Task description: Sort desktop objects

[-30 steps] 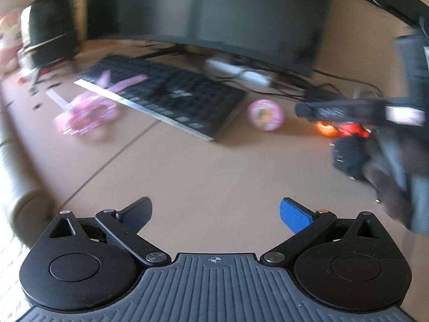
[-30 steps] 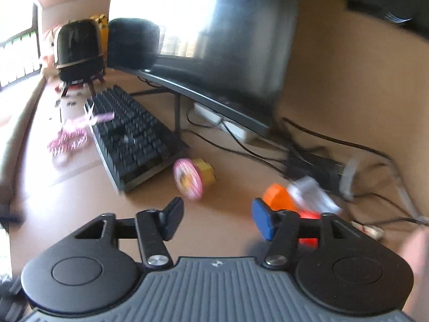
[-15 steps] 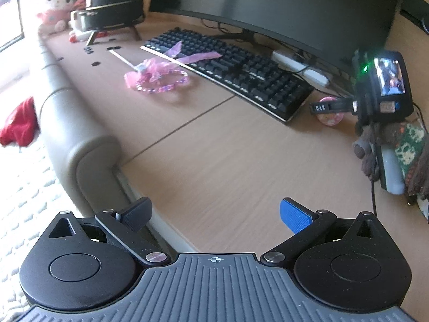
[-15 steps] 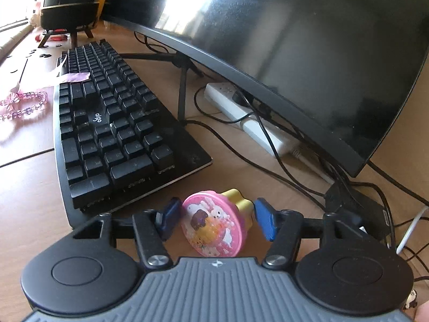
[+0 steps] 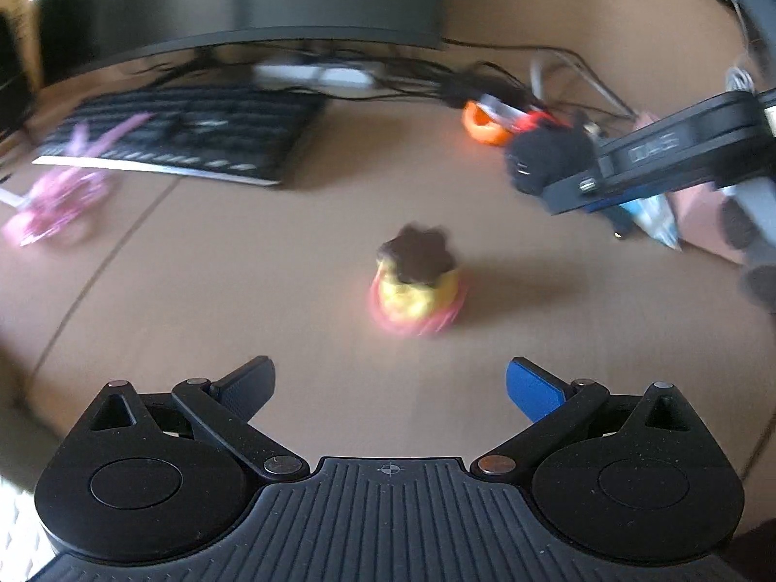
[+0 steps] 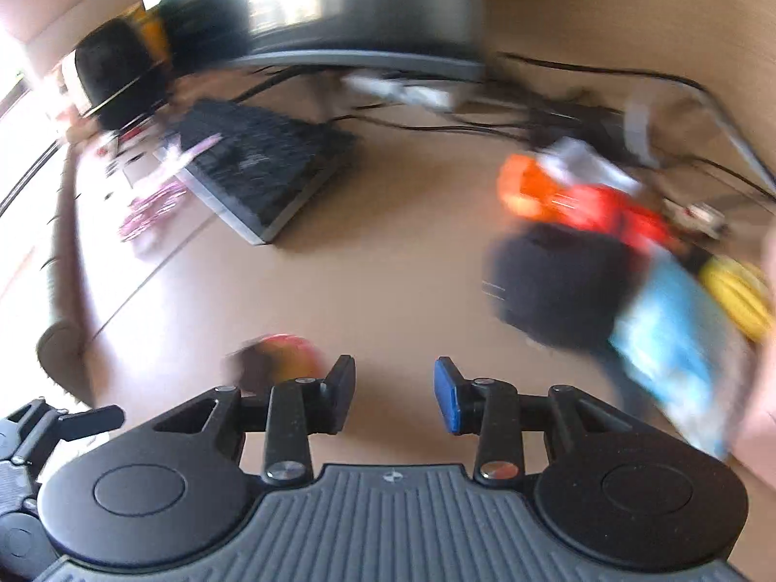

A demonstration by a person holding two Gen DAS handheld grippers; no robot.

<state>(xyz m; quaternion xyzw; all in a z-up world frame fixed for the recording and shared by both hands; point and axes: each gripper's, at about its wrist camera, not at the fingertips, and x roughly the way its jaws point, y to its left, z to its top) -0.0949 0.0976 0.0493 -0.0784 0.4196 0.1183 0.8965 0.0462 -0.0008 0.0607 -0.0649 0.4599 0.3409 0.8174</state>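
Left wrist view is showing one left gripper [image 5: 390, 388] with jaws spread wide and nothing between them, one small pink-and-yellow toy [image 5: 417, 286] standing alone at frame centre on the desk [image 5: 218, 262], one keyboard [image 5: 184, 138] at upper left, and one pink bead string [image 5: 53, 203] at the left edge. Blur is smearing everything, so the toy's dark top is hard to read. Right wrist view is showing the right gripper [image 6: 394, 390] with jaws closing on bare air; the toy [image 6: 276, 363] is sitting just left of the fingers, half hidden behind them. A heap of orange, red, black and blue things [image 6: 606, 252] is filling the right side, too blurred to count.
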